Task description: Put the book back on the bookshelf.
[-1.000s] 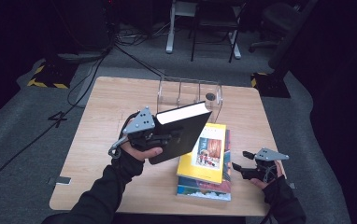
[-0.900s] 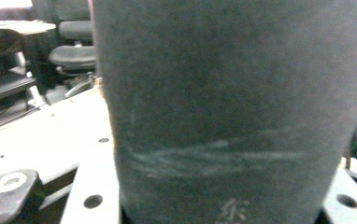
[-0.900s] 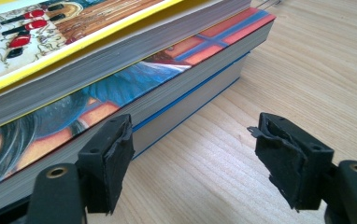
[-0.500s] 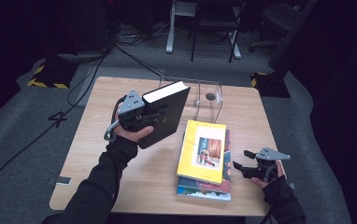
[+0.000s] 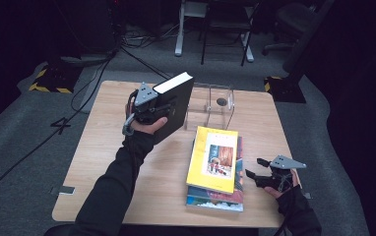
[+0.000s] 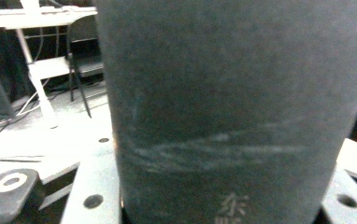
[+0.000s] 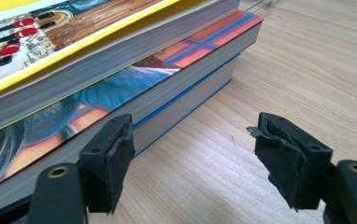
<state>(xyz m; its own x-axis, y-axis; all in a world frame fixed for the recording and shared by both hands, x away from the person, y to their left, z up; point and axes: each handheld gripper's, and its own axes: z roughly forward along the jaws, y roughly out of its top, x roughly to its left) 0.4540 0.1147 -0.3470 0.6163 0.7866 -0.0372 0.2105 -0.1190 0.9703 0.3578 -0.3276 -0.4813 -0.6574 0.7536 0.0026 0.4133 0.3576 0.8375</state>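
A thick black book (image 5: 174,104) is held off the table, tilted on edge, with my left gripper (image 5: 152,109) shut on it; a hand also cups it from beneath. In the left gripper view its dark scuffed spine (image 6: 232,107) hides the jaws. A yellow-covered book (image 5: 214,158) tops a stack at the front right, over a colourful blue-and-orange book (image 5: 214,197). My right gripper (image 5: 255,168) rests low just right of that stack. In the right gripper view its jaws (image 7: 195,158) stand open with bare wood between them, the left pad beside the stack's lower books (image 7: 120,79).
A clear acrylic stand (image 5: 210,101) sits at the back middle of the wooden table (image 5: 102,162), just right of the black book. Chairs, desk legs and cables lie on the grey floor beyond the table's far edge.
My left gripper has carried the black book away from the stack, toward the table's far side and a little left, next to the clear stand. The right gripper has stayed put.
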